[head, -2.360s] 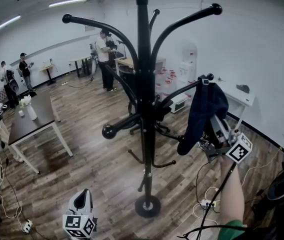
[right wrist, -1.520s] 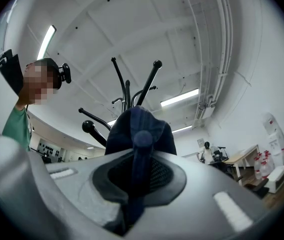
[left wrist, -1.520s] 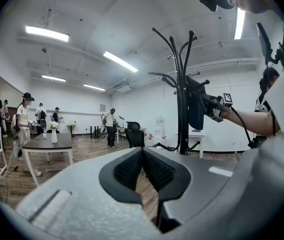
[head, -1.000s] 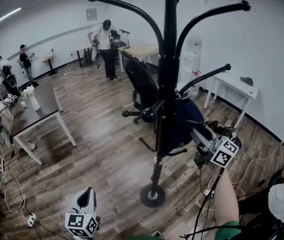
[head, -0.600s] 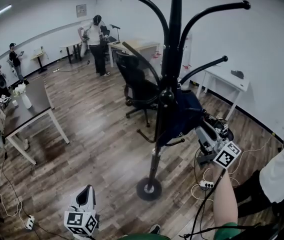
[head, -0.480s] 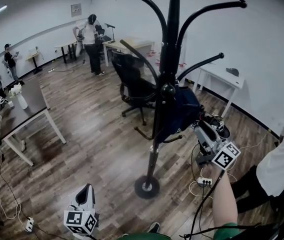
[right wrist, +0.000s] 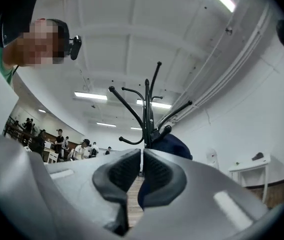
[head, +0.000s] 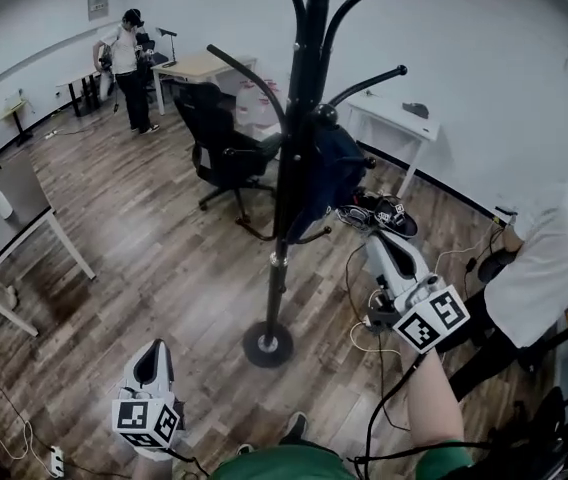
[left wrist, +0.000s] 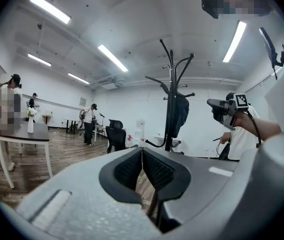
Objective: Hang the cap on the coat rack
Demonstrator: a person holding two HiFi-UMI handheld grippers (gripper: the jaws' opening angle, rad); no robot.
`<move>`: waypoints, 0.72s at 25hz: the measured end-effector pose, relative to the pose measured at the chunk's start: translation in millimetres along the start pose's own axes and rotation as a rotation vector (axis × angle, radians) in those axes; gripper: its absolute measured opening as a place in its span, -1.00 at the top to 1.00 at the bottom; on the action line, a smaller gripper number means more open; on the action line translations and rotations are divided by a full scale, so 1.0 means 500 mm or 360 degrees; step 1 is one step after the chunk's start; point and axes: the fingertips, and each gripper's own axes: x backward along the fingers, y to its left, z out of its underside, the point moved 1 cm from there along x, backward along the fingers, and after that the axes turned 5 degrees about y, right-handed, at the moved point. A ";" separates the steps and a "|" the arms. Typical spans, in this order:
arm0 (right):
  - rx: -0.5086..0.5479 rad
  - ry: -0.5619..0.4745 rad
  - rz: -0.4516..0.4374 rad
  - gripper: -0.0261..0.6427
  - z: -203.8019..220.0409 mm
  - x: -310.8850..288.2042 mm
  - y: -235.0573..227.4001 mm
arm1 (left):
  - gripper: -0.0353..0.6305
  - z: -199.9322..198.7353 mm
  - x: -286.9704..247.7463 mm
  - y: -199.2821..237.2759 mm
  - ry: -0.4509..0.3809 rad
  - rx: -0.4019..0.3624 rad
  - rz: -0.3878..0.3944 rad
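Cap hangs on coat rack; right gripper just beside, jaws closing empty; left gripper, well clear, jaws clenched.

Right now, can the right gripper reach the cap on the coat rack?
Probably yes: the cap hangs just ahead of the right gripper, nothing between, but its fingers are shut.

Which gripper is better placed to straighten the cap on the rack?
Right. The right gripper is close beside the hung cap, shut and empty; the left gripper is low, far off.
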 end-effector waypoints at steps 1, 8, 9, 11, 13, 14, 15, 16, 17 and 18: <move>0.0028 0.0010 0.0031 0.87 -0.004 0.009 0.017 | 0.85 -0.003 -0.001 0.000 -0.0009 -0.0003 0.0020; 0.0113 0.0036 0.0290 0.87 -0.006 0.089 0.092 | 0.85 -0.010 -0.001 -0.019 -0.0030 -0.0033 0.0167; 0.0114 0.0029 0.0333 0.87 -0.009 0.102 0.097 | 0.85 -0.010 0.002 -0.022 -0.0031 -0.0036 0.0185; 0.0118 0.0015 0.0418 0.87 -0.016 0.129 0.108 | 0.85 -0.011 0.009 -0.025 -0.0033 -0.0039 0.0216; 0.0132 0.0007 0.0486 0.87 -0.023 0.153 0.123 | 0.85 -0.015 0.016 -0.027 -0.0041 -0.0045 0.0242; 0.0142 0.0006 0.0510 0.87 -0.025 0.163 0.131 | 0.85 -0.017 0.019 -0.027 -0.0047 -0.0049 0.0252; 0.0154 0.0007 0.0530 0.87 -0.027 0.171 0.140 | 0.86 -0.020 0.022 -0.027 -0.0054 -0.0053 0.0260; 0.0168 0.0009 0.0546 0.87 -0.028 0.178 0.149 | 0.85 -0.022 0.025 -0.026 -0.0062 -0.0055 0.0265; 0.0181 0.0009 0.0558 0.87 -0.029 0.183 0.159 | 0.85 -0.025 0.028 -0.024 -0.0070 -0.0057 0.0267; 0.0193 0.0008 0.0568 0.87 -0.031 0.187 0.169 | 0.85 -0.029 0.032 -0.021 -0.0079 -0.0058 0.0266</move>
